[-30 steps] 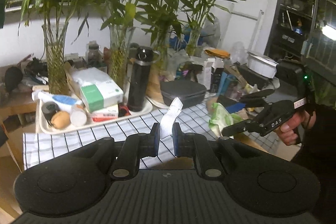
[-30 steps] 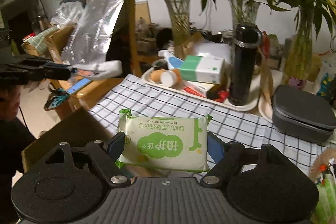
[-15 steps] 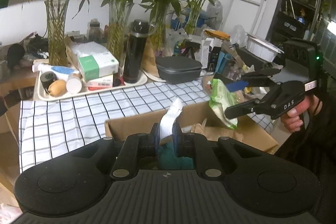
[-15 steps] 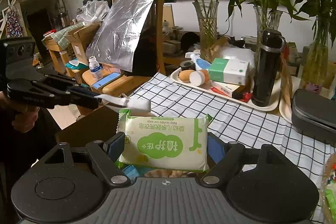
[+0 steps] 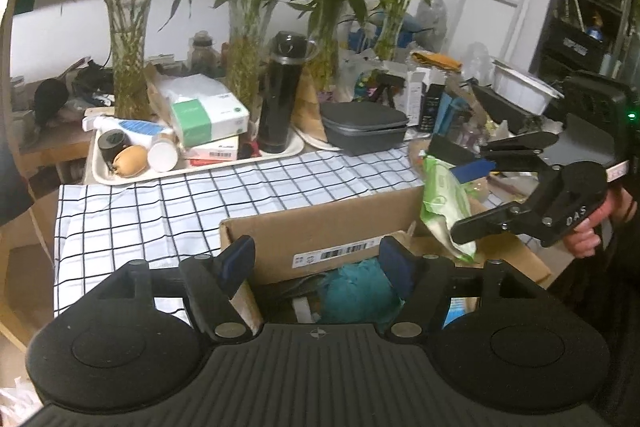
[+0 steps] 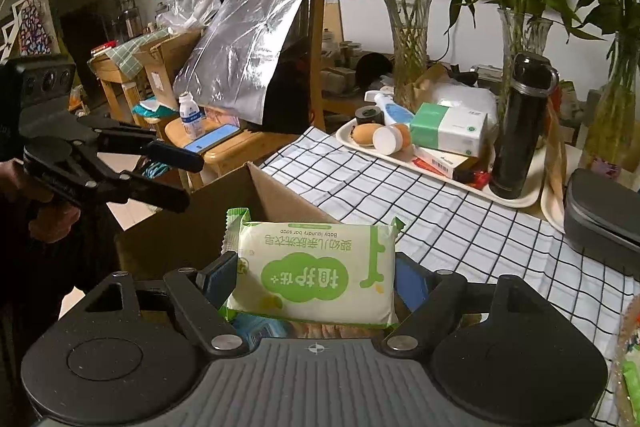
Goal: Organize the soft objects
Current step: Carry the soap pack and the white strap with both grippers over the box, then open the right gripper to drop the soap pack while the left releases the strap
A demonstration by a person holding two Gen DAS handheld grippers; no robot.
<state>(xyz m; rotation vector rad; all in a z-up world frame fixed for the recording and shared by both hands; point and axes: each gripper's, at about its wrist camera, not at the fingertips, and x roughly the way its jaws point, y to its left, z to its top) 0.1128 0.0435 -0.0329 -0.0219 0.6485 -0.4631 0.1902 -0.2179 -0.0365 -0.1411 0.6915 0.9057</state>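
Left tool (image 5: 316, 261) stands spread at the bottom centre of its own view, its jaws having just been opening, with nothing pinched between them; through the gap shows a teal soft bundle (image 5: 360, 291) lying inside the cardboard box (image 5: 320, 231). That bundle's lower part is hidden behind the tool's black body, and what lies around it in the box is too dark to make out. In the right wrist view the same tool (image 6: 188, 181) appears at mid left, fingers apart and empty, the hand (image 6: 52, 219) behind it mostly in shadow.

Right tool (image 6: 316, 281) pinches a green-and-white soap packet (image 6: 316, 271) across its width, the blue pads pressing its two short ends. The packet sits low in the centre of that view, above the box's open top; its bottom edge is covered by the tool body. From the left wrist view the packet (image 5: 444, 203) shows edge-on at mid right, held over the box's right end by the right tool (image 5: 466, 203), partly masked by the lower finger.

Beyond the box lies the checked cloth (image 5: 200, 195) on the worktop, then a tray (image 5: 192, 167) carrying a tissue pack (image 5: 208, 111) and a black flask (image 5: 280, 91), with bamboo in glass vases (image 5: 128, 55) behind. Shelving at upper right is dim and cut off by the frame.
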